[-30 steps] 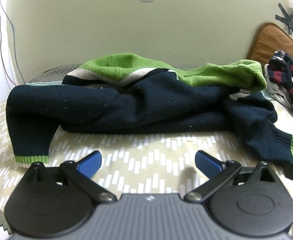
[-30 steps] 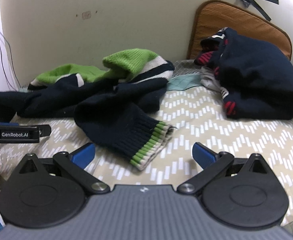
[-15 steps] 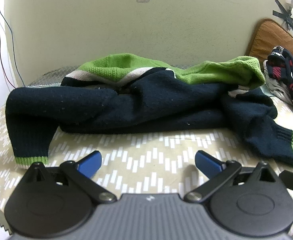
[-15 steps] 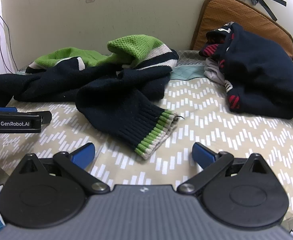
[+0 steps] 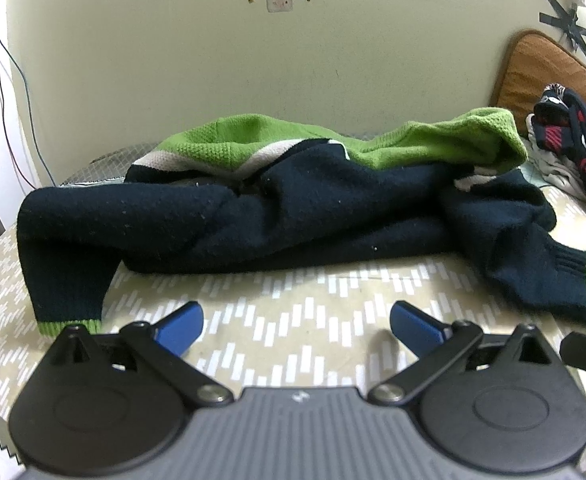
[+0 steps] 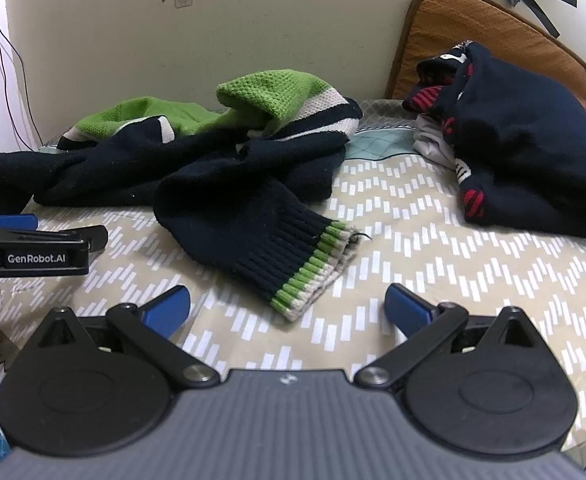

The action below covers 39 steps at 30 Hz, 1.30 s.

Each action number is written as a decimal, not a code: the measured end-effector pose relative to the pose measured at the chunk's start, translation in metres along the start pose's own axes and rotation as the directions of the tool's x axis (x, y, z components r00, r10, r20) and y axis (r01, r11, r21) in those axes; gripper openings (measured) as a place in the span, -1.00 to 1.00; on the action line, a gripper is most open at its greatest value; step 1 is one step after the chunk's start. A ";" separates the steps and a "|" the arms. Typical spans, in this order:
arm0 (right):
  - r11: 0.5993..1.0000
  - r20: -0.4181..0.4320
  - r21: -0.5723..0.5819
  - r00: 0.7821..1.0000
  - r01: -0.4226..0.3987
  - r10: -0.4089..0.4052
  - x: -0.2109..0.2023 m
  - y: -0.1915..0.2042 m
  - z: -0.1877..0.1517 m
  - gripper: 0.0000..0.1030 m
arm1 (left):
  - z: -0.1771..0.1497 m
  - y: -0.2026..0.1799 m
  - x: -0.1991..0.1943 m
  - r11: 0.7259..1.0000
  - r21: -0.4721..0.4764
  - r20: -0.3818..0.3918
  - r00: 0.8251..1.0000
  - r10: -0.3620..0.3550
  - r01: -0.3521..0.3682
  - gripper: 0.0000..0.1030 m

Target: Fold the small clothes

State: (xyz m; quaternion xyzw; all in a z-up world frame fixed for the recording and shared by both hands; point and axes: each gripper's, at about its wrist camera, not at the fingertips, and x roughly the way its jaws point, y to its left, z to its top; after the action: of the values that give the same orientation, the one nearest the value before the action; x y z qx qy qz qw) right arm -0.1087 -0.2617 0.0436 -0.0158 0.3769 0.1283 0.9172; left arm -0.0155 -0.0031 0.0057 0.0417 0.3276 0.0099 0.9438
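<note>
A small navy sweater with green and white bands (image 5: 285, 208) lies crumpled across the patterned table cover (image 5: 293, 312). Its left sleeve cuff (image 5: 69, 325) hangs just ahead of my left gripper (image 5: 296, 322), which is open and empty. In the right wrist view the sweater (image 6: 213, 160) spreads from left to centre, and its right sleeve cuff (image 6: 313, 276) lies just ahead of my right gripper (image 6: 287, 306), open and empty. The left gripper (image 6: 33, 248) shows at the left edge there.
A folded navy garment with red marks (image 6: 533, 168) sits on white cloth at the right, against a brown cushion (image 6: 493, 40). A cream wall (image 5: 253, 60) stands behind the table. Wires (image 5: 9, 80) hang at the left. The table edge lies near both grippers.
Both grippers have drawn back slightly and lifted, so the sweater sits a little farther off. The clothes have not moved. Both grippers stay open.
</note>
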 end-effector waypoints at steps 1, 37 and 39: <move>1.000 -0.001 -0.001 1.000 0.001 -0.001 0.000 0.000 0.000 1.00 | 0.000 0.000 0.000 1.000 0.000 -0.003 1.000 0.000 0.000 0.99; 1.000 -0.004 -0.006 1.000 0.003 -0.003 0.001 -0.001 0.000 1.00 | -0.001 -0.002 0.006 1.000 -0.016 -0.040 0.999 -0.013 0.013 1.00; 1.000 -0.004 -0.005 1.000 0.003 -0.003 0.001 -0.001 0.000 1.00 | -0.001 -0.002 0.006 1.000 -0.016 -0.039 0.999 -0.013 0.013 1.00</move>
State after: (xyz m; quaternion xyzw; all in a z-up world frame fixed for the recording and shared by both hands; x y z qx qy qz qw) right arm -0.1078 -0.2625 0.0431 -0.0188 0.3784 0.1279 0.9166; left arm -0.0112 -0.0044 0.0009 0.0322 0.3464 0.0071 0.9375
